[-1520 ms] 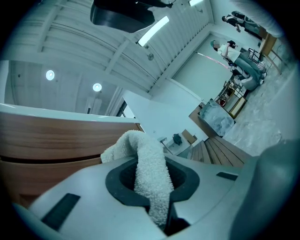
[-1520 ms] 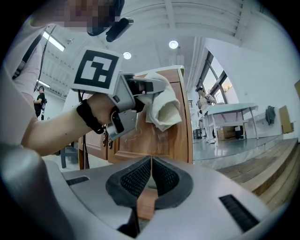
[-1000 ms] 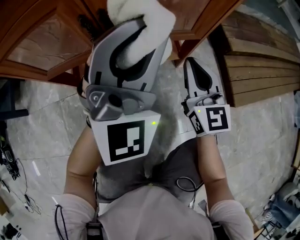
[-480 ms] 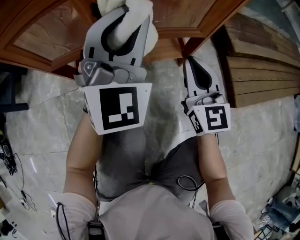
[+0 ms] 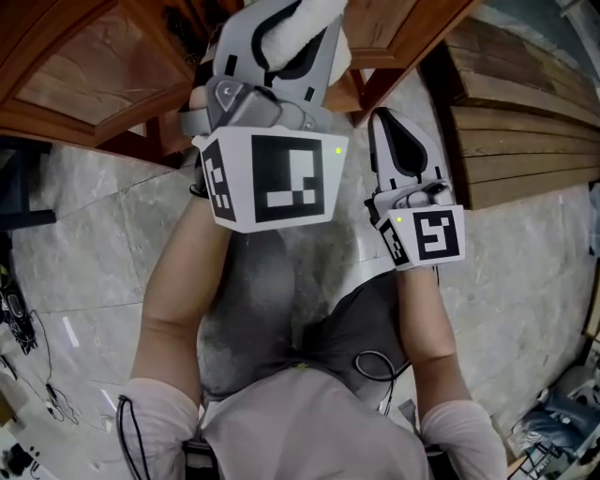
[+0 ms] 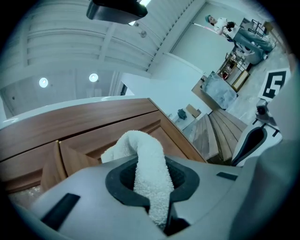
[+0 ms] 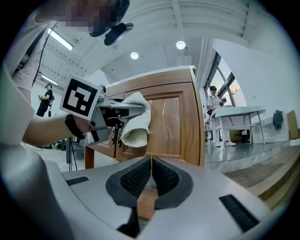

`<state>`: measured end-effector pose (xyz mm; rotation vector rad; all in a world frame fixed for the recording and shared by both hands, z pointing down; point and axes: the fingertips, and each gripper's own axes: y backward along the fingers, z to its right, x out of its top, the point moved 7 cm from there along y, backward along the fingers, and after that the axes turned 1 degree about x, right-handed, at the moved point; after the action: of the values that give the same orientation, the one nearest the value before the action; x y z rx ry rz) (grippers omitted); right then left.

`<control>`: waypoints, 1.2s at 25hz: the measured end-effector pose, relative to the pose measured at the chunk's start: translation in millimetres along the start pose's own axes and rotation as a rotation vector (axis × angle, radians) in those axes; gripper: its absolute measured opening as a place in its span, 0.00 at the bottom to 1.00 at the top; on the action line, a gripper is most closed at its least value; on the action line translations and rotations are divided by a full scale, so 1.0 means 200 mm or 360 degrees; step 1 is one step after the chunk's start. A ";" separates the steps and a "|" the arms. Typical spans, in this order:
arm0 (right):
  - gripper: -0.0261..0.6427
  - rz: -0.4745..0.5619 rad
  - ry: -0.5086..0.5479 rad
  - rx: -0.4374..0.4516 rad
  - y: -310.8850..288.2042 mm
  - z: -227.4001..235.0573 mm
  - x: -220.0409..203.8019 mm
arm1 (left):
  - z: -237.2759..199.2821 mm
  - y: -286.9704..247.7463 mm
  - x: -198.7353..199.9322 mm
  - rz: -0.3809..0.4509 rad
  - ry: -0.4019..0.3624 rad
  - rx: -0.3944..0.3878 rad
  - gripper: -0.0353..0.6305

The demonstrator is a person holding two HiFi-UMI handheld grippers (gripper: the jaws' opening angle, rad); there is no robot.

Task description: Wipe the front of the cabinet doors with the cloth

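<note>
My left gripper (image 5: 281, 42) is shut on a white fluffy cloth (image 5: 314, 14), whose free end presses against the brown wooden cabinet door (image 5: 103, 80). In the left gripper view the cloth (image 6: 147, 164) runs up between the jaws and folds onto the door panel (image 6: 93, 136). The right gripper view shows the cloth (image 7: 136, 122) bunched against the cabinet door (image 7: 171, 126), near dark handles (image 7: 115, 136). My right gripper (image 5: 398, 141) hangs lower and to the right, shut and holding nothing, clear of the cabinet.
Wooden planks (image 5: 525, 103) lie on the floor to the right of the cabinet. Grey marble floor (image 5: 84, 244) spreads below. Cables and small gear (image 5: 23, 328) sit at the left edge. A person (image 7: 215, 101) stands by a table in the background.
My left gripper has swept the cloth to the right across the cabinet front, after moving left half a second ago. The right gripper has stayed still.
</note>
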<state>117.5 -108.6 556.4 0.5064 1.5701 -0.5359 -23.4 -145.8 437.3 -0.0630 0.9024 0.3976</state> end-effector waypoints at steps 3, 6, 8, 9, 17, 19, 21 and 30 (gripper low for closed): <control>0.10 -0.0001 0.0011 -0.0005 0.01 0.00 0.00 | 0.06 -0.05 0.02 0.0019 -0.0020 -0.0044 0.16; 0.10 -0.0005 0.0023 -0.0013 0.03 0.00 0.01 | 0.10 -0.09 0.04 0.0031 -0.0021 -0.0072 0.16; 0.10 -0.0008 0.0032 -0.0012 0.04 -0.01 0.01 | 0.12 -0.12 0.05 0.0038 -0.0016 -0.0079 0.16; 0.10 -0.0010 0.0036 -0.0011 0.05 -0.01 0.01 | 0.13 -0.13 0.06 0.0041 -0.0016 -0.0082 0.16; 0.10 -0.0021 0.0055 -0.0018 0.08 0.00 0.01 | 0.23 -0.24 0.09 0.0050 -0.0034 -0.0136 0.16; 0.10 -0.0026 0.0055 -0.0022 0.09 0.01 0.00 | 0.26 -0.27 0.10 0.0056 -0.0035 -0.0152 0.16; 0.10 -0.0027 0.0053 -0.0028 0.10 0.02 0.00 | 0.30 -0.30 0.11 0.0063 -0.0038 -0.0167 0.16; 0.10 -0.0022 0.0039 -0.0063 0.17 0.10 0.00 | 0.45 -0.41 0.19 0.0079 -0.0111 -0.0227 0.16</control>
<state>154.5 -94.4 553.8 0.4742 1.6054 -0.5100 95.4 -190.3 455.1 -0.1571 0.8073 0.5074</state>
